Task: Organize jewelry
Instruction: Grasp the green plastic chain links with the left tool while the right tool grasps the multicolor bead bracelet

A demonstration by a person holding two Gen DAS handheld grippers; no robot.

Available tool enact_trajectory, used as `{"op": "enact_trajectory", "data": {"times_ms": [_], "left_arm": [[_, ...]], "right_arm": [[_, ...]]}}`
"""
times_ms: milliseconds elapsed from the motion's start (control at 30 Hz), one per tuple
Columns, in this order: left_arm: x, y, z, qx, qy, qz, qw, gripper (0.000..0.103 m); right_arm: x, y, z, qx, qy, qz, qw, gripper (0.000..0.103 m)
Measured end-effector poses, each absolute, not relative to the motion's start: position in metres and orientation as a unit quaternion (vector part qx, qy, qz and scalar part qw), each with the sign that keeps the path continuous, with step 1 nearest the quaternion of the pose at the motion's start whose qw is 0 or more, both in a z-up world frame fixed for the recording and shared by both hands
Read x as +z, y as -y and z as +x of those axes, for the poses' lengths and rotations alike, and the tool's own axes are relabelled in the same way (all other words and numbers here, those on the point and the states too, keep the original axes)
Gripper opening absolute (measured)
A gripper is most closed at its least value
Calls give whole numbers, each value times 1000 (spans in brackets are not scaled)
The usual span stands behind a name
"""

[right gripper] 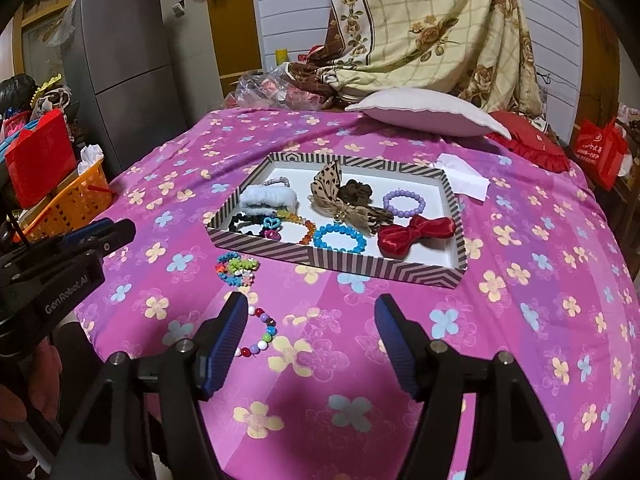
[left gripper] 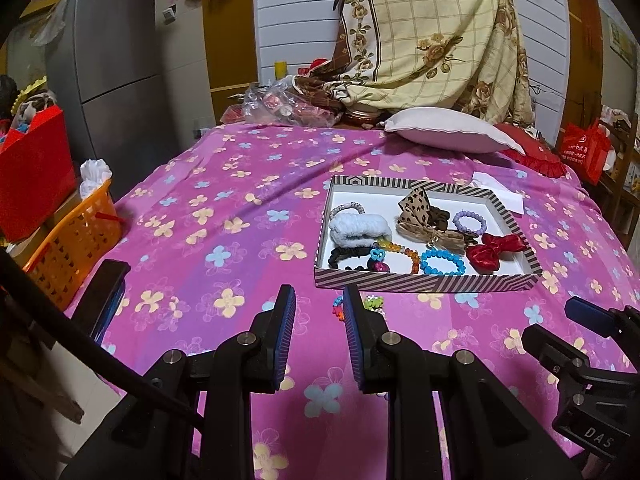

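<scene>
Striped cardboard tray (left gripper: 424, 280) holds most pieces. Left view: left gripper (left gripper: 319, 312), jaws apart and empty, hovers near the tray's front wall; the flower bracelet (left gripper: 356, 305) lies just before that wall, half hidden by a finger.

Right view: right gripper (right gripper: 310, 320), jaws wide apart and empty, sits nearer than the tray. A bead bracelet (right gripper: 260, 334) lies beside its left finger. Risk: pads snagging the bedsheet (right gripper: 520, 320) or scattering the thin beads.

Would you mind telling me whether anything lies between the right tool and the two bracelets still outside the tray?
Nothing visible does. The bead bracelet lies by the open right tool, the flower bracelet just beyond, both before the tray.
</scene>
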State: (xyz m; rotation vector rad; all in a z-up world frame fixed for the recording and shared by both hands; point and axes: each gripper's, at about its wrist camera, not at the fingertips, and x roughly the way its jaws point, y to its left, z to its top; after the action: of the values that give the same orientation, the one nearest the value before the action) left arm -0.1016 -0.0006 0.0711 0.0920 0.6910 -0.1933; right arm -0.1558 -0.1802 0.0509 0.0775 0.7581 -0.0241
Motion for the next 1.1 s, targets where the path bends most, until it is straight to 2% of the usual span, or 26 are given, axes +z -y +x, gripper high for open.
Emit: {"op": "enact_trajectory", "data": {"times_ms": [667,1100], "left_arm": [[59,-6,-94,-106,-366,28,924,26],[27,-60,-45,-111,-450,-50,885,31]], "right_arm": [[41,181,-152,-11,-384,36,923,70],[3,161,-125,43,-422,23,905,70]]}}
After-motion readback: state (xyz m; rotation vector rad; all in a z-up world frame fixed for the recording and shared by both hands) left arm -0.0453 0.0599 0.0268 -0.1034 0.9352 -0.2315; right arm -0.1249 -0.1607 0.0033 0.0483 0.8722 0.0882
